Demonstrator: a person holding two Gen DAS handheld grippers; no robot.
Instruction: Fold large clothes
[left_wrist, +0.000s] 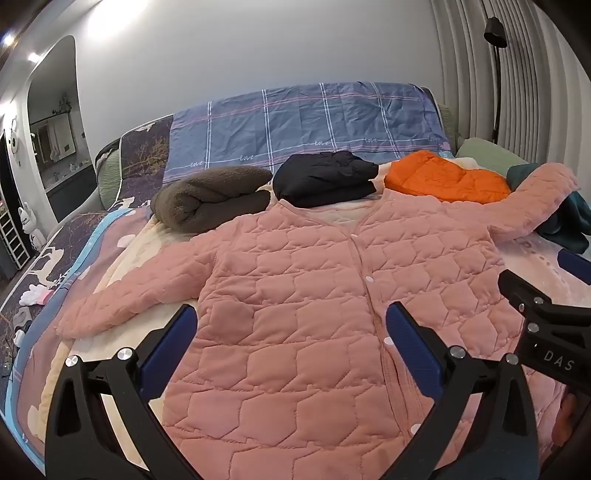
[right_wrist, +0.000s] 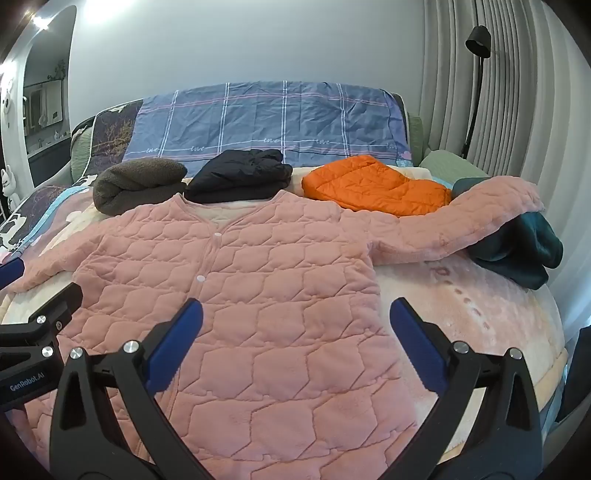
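**Left wrist view: pink jacket laid flat, both tools spread wide and empty above it**

Left wrist view, nearest first: the left tool (left_wrist: 291, 336) hovers over the lower front of the pink quilted jacket (left_wrist: 314, 295), its jaws as far apart as they go with nothing between them. At the right edge the right tool (left_wrist: 535, 284) pokes in, tilted down the same way. From its own camera the right tool (right_wrist: 295, 328) is just as wide open and holds nothing, its blue pads hanging above the jacket's right half.

The jacket lies face up on the bed (right_wrist: 480, 306), snapped shut down the middle, hem toward the cameras and collar away. Its left sleeve (left_wrist: 122, 306) slants out toward the bed's edge; its right sleeve (right_wrist: 461, 221) stretches far out and drapes over a dark teal garment (right_wrist: 524, 254).

Beyond the collar sit three already folded pieces: a brown fleece bundle (left_wrist: 214, 199), a black bundle (left_wrist: 325, 181) and an orange padded one (left_wrist: 443, 177), with a blue checked pillow (left_wrist: 306, 125) behind.

Folding looks not yet begun. A good start, I judge, is the sleeves: pinch each near the cuff through the full thickness, lift the right one clear of the teal garment rather than dragging it, and lay both across the chest. The plush quilting is bulky and springy, so shallow bites may slip
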